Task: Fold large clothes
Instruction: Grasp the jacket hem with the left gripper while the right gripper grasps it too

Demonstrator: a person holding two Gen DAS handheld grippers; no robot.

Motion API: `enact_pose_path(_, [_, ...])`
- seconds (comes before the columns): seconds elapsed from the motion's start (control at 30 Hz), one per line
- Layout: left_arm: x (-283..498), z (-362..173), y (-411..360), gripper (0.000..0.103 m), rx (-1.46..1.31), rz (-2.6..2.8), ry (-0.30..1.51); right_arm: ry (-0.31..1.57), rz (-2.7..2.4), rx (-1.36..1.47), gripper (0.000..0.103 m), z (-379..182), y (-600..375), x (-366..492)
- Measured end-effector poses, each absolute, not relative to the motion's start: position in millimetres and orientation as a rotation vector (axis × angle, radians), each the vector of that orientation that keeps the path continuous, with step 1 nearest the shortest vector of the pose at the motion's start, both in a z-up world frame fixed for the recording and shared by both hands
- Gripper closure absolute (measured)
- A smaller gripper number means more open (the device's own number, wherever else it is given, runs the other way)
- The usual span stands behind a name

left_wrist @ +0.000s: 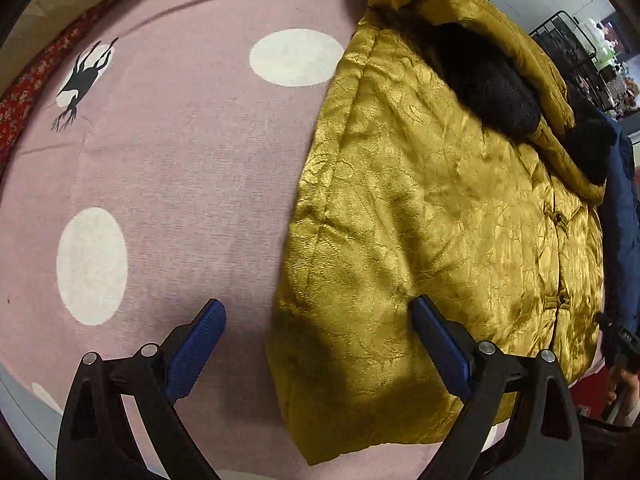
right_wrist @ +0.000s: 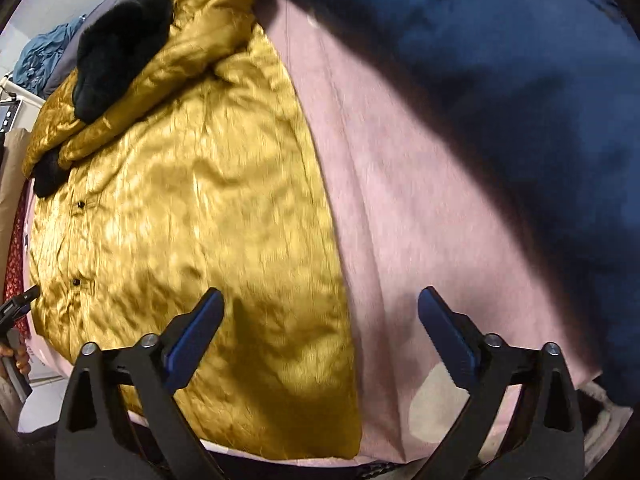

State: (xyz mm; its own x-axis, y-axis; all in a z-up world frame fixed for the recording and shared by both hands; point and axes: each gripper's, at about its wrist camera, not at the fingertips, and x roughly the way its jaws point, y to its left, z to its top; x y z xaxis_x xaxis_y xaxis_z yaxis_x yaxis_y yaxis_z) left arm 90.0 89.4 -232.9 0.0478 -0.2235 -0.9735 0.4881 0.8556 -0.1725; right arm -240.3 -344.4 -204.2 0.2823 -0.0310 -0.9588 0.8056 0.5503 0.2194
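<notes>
Now: gold jacket lying flat, both claws spread and empty

You are looking down at the gold jacket (left_wrist: 420,208), which is lying spread on the pink dotted sheet (left_wrist: 180,168) with its black furry collar (left_wrist: 492,84) at the far end and its button line (left_wrist: 560,256) showing on the front. One sleeve is lying folded across the jacket's chest, just beside the collar.

Your left gripper (left_wrist: 318,320) is hovering over the jacket's near corner, its jaws standing wide apart, one finger above the gold cloth and the other above the sheet beside the jacket's side edge. Nothing is sitting between the pads.

Your right gripper (right_wrist: 320,308) is hanging over the jacket's opposite side edge (right_wrist: 340,280), jaws likewise wide and gripping nothing, one finger over the jacket and one over bare sheet.

Beyond that edge of the jacket, a dark blue garment (right_wrist: 500,60) is lying on the sheet, well apart from the gold cloth.
</notes>
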Motion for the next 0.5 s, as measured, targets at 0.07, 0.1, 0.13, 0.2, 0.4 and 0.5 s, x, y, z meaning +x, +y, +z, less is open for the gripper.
enact_pose_path(0.07, [87,-234,85,0.015,0.225,-0.556,1.429,1.157,-0.649,0.824,0.014,-209,-337,-249])
enact_pose_path(0.1, [84,-235,82,0.017,0.23,-0.555,1.432,1.161,-0.642,0.821,0.018,-212,-332,-251])
enact_pose_path(0.13, [82,-235,79,0.02,0.235,-0.555,1.434,1.171,-0.631,0.828,0.022,-216,-329,-253])
enact_pose_path(0.2, [77,-236,72,0.026,0.25,-0.56,1.437,1.177,-0.623,0.827,0.03,-218,-321,-258])
enact_pose_path(0.4, [46,-230,39,0.043,0.357,-0.574,1.428,1.207,-0.561,0.789,0.043,-219,-288,-251])
enact_pose_path(0.5, [33,-229,25,0.053,0.394,-0.584,1.41,1.217,-0.549,0.773,0.054,-218,-278,-246])
